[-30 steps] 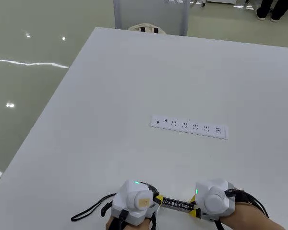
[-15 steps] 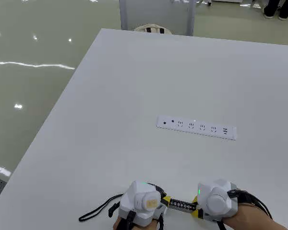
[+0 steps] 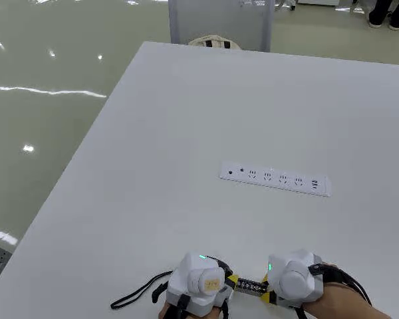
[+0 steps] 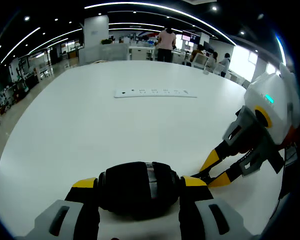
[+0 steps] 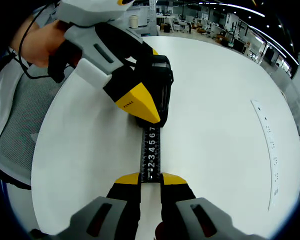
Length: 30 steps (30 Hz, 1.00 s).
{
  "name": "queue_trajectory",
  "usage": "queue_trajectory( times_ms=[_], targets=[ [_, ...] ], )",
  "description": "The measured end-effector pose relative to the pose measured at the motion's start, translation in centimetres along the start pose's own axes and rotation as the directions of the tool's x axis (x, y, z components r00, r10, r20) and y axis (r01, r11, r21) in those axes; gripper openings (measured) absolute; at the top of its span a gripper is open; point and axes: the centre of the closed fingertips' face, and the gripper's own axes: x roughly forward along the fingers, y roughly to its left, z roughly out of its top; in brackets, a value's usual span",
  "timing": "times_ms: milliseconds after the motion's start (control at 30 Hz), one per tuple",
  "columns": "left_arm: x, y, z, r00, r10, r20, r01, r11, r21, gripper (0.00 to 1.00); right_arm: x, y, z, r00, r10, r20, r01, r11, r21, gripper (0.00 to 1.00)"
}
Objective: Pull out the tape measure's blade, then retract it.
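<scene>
The left gripper (image 4: pixel 140 181) is closed around the black tape measure (image 4: pixel 140 197), holding its case at the near edge of the white surface (image 4: pixel 90 125). A short length of numbered blade (image 5: pixel 151 150) runs from the case to the right gripper (image 5: pixel 151 179), whose yellow-tipped jaws pinch the blade's end. Farther back and to the right, a white power strip (image 3: pixel 274 179) lies flat.

We see the desk (image 3: pixel 186 133) as a smooth, matt white top, and the floor (image 3: pixel 46 100) as glossy, mirroring the lights. The tape measure (image 4: pixel 140 192) has a black plastic case with a soft sheen; its blade (image 5: pixel 151 150) looks matt black. The left claw (image 4: pixel 140 181) and right claw (image 5: pixel 150 178) have matt yellow plastic tips. The power strip (image 3: pixel 274 179) is smooth white plastic.
</scene>
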Motion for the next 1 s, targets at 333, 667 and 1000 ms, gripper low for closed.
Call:
queue_trajectory(
  times_ms=[333,667,1000],
  targets=[
    [-0.1,0.0,0.0,1.0,-0.005,-0.004,0.005,1.0,0.004,0.61,0.4,-0.1,0.9,1.0,0.003,0.01,-0.003,1.0,-0.004,0.14],
    [0.0,0.0,0.0,1.0,-0.008,-0.004,0.008,1.0,0.006,0.61,0.9,-0.1,1.5,0.9999,0.008,0.015,-0.008,1.0,-0.009,0.14],
    [-0.1,-0.1,0.0,0.9999,-0.012,-0.006,0.012,1.0,0.008,0.61,1.1,0.0,2.3,0.9997,0.01,0.02,-0.01,1.0,-0.016,0.14]
  ],
)
